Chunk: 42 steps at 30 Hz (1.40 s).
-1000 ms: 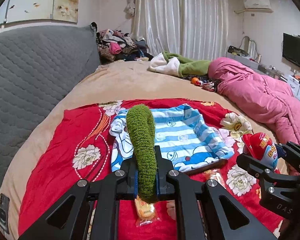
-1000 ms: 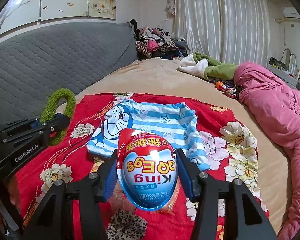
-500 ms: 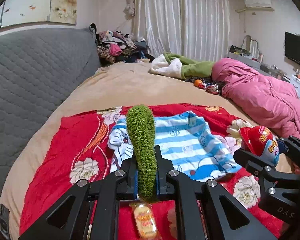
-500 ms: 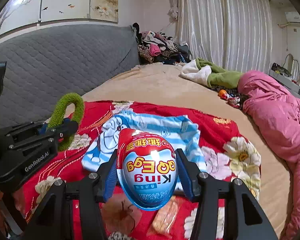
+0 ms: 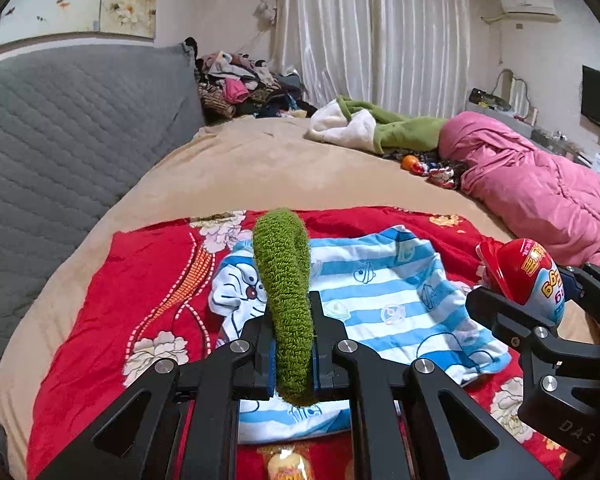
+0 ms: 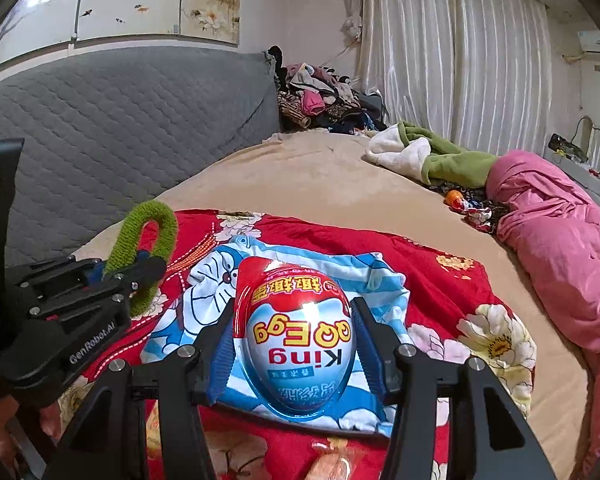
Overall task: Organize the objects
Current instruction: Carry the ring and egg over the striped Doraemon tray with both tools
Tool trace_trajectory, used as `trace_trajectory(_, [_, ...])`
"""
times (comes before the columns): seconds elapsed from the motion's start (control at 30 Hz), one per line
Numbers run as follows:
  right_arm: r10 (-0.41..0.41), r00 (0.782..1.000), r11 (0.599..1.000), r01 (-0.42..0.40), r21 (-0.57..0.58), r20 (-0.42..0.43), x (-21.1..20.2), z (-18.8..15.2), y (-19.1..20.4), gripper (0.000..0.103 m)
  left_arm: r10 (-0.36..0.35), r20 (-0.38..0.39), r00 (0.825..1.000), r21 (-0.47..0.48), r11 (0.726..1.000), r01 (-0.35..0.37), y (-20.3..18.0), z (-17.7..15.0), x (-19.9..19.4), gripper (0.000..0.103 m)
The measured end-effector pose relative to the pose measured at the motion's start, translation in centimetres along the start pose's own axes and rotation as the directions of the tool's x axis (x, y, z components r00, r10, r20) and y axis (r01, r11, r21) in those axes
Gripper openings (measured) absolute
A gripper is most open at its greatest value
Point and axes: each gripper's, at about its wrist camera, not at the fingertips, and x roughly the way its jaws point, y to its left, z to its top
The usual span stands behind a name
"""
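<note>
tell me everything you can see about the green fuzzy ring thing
The green ring is a closed, elongated loop of fuzzy knitted or terry-like fabric, soft-looking and olive green. The left gripper is shut on its lower part, blue pads pressing both sides, so it stands upright, held above the striped Doraemon shirt. From the left wrist it shows edge-on as a thick strip; the right wrist shows its open centre.

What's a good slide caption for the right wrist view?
Right gripper holds a toy egg above a striped shirt on a red blanket; left gripper grips a green loop.
</note>
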Motion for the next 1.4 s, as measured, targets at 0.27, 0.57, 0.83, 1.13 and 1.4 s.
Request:
trace_trajectory(0.27, [-0.008, 0.999, 1.0, 0.007, -0.013, -0.034, 4.1, -0.1, -0.9, 0.054, 0.009, -0.051, 0.999, -0.011, 1.0, -0.009, -0.3, -0.7, 5.4, 0.012])
trace_trajectory(0.57, [-0.011, 0.996, 1.0, 0.01, -0.006, -0.087, 9.2, -1.3, -2.2, 0.054, 0.004, -0.098, 0.995, -0.033, 0.999, -0.008, -0.4, -1.6, 11.2, 0.012])
trace_trajectory(0.83, [-0.022, 0.987, 0.999, 0.026, 0.021, -0.161, 14.0, -2.4, -3.3, 0.054, 0.014, -0.149, 0.989, -0.074, 0.997, -0.025, 0.3, -2.0, 15.2, 0.012])
trace_trajectory(1.13, [-0.03, 0.973, 0.999, 0.034, 0.014, -0.231, 17.1, -3.3, -3.7, 0.054, 0.038, -0.202, 0.979, -0.042, 0.998, -0.048, -0.5, -3.3, 17.9, 0.012])
trace_trajectory(1.4, [-0.019, 0.951, 0.999, 0.03, 0.033, -0.308, 19.5, -4.4, -4.2, 0.054, 0.038, -0.244, 0.969, -0.044, 0.998, -0.05, -0.4, -3.8, 19.3, 0.012])
